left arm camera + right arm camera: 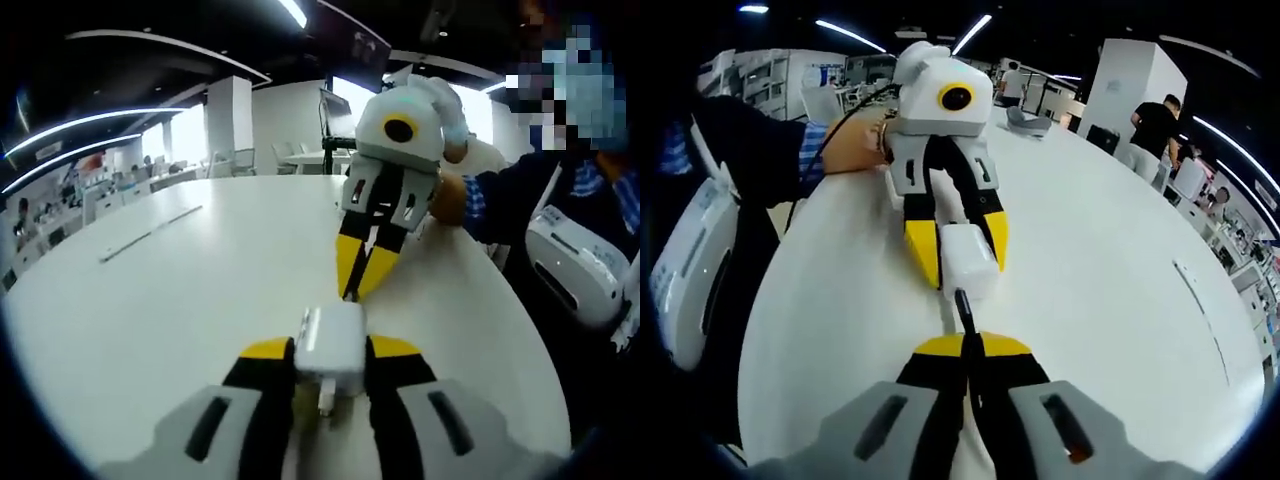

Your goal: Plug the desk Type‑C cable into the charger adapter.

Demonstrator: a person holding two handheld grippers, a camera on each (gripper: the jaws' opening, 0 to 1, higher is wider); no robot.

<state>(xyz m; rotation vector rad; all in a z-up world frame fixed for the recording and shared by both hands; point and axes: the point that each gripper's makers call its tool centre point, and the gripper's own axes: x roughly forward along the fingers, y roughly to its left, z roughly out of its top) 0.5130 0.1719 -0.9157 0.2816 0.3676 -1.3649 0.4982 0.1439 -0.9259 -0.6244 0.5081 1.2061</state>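
White adapter [330, 352] sits clamped between the left hand-held gripper's [330, 365] yellow-tipped jaws, above the white counter [150, 300]. Straight ahead, the right hand-held gripper [968, 345] pinches the black cable [965, 308], its plug end just short of the adapter's face.

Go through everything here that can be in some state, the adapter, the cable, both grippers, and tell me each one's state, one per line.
Charger adapter: clamped between the left gripper's jaws, held above the table, cable not yet plugged in.
Type-C cable: plug end pinched by the right gripper, tip just short of the adapter.
Left gripper: shut on the charger adapter.
Right gripper: shut on the cable.
White table: bare around the work.
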